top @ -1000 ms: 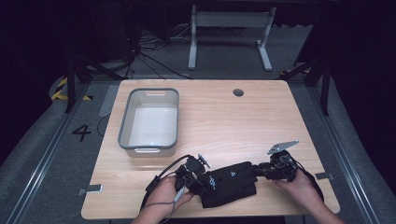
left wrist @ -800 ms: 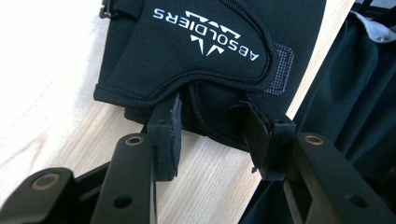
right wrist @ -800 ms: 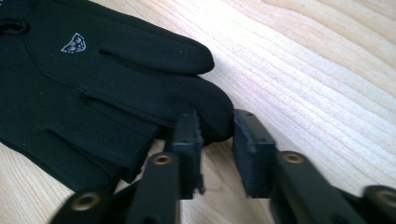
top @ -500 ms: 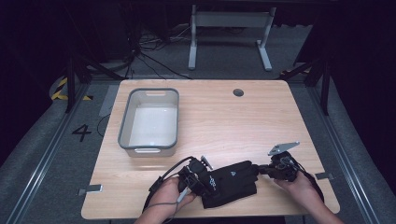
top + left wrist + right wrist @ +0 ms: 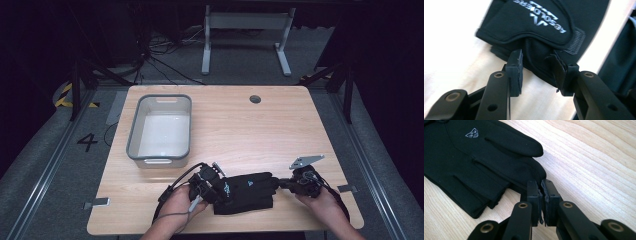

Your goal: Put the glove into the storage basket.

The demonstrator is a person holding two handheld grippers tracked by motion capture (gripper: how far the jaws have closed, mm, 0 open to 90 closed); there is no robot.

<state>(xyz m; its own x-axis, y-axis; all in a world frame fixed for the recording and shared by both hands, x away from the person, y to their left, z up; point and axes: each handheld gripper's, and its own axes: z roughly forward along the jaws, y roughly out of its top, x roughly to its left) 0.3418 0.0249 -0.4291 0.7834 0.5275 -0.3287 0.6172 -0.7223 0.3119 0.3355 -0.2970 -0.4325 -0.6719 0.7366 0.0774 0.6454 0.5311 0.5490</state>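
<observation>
Handling black gloves (image 5: pixel 245 192) here, stacked pair near front edge of table (image 5: pixel 280 130), between both tongs. Soft, light, floppy fabric, so I'd guess they sag unless pinched at cuff or fingertips. White logo print on cuff, small crest on back. Left gripper (image 5: pixel 537 65) half open, jaws just been closing, cuff edge between pads but not squeezed. Right gripper (image 5: pixel 541 195) jaws together, pinching glove fingertip edge I think.
</observation>
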